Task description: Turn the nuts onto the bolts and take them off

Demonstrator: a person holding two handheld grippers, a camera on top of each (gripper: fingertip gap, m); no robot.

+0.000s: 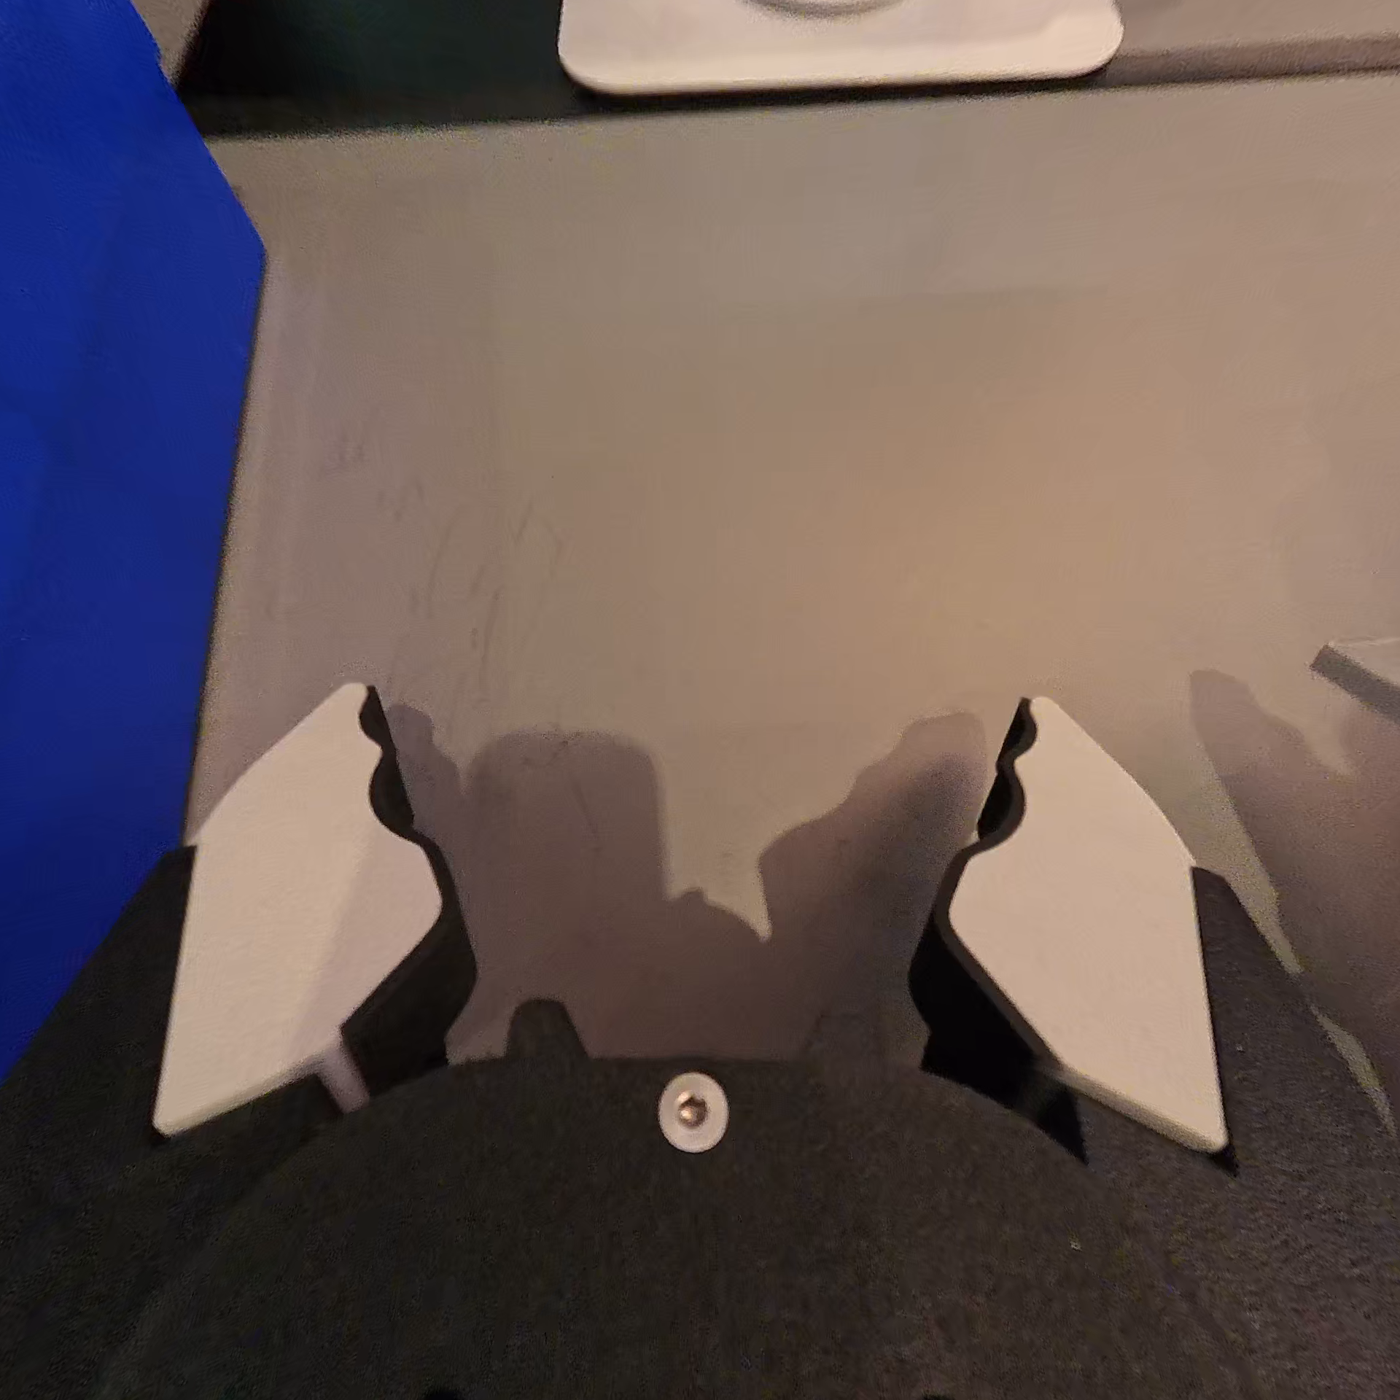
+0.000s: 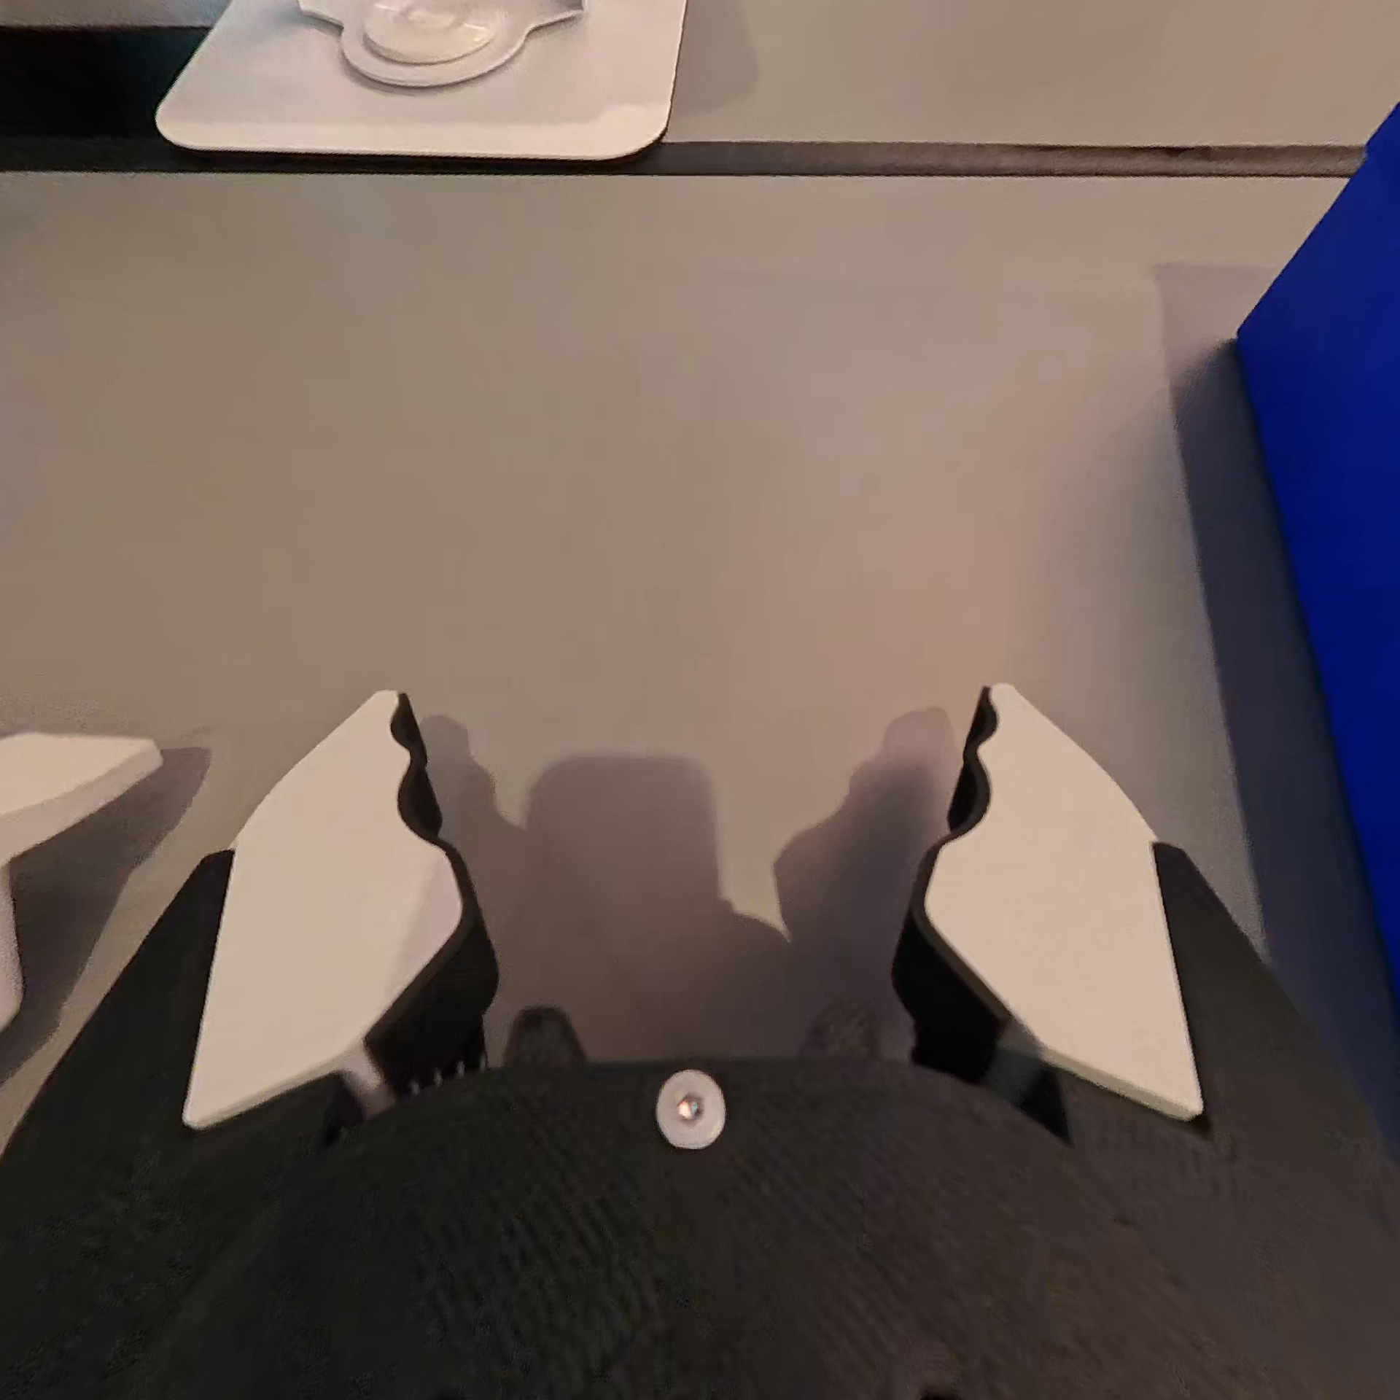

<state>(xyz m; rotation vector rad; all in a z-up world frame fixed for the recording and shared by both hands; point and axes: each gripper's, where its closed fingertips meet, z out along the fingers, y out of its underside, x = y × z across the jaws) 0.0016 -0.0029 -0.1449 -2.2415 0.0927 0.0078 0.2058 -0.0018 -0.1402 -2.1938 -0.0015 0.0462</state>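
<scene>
At 6 o'clock of the left wrist view, the left gripper (image 1: 701, 701) hangs over a grey table (image 1: 757, 417), jaws wide apart and empty. A blue panel (image 1: 98, 454) fills 9 o'clock; a white tray (image 1: 833, 60) lies at 12 o'clock, and a pale edge (image 1: 1364, 674) shows at 3 o'clock. No nut or bolt can be made out.

Right wrist view: the right gripper (image 2: 693, 697), at 6 o'clock, likewise gapes empty. The tray (image 2: 265, 114), at 11 o'clock, bears a clear, blurred piece (image 2: 424, 38). The panel (image 2: 1333, 454) stands at 3 o'clock, a white block (image 2: 68, 773) at 9 o'clock.

A lab-like bench: bare grey tabletop (image 1: 757, 379), blue partitions (image 2: 1333, 454), white mat (image 2: 424, 98).
</scene>
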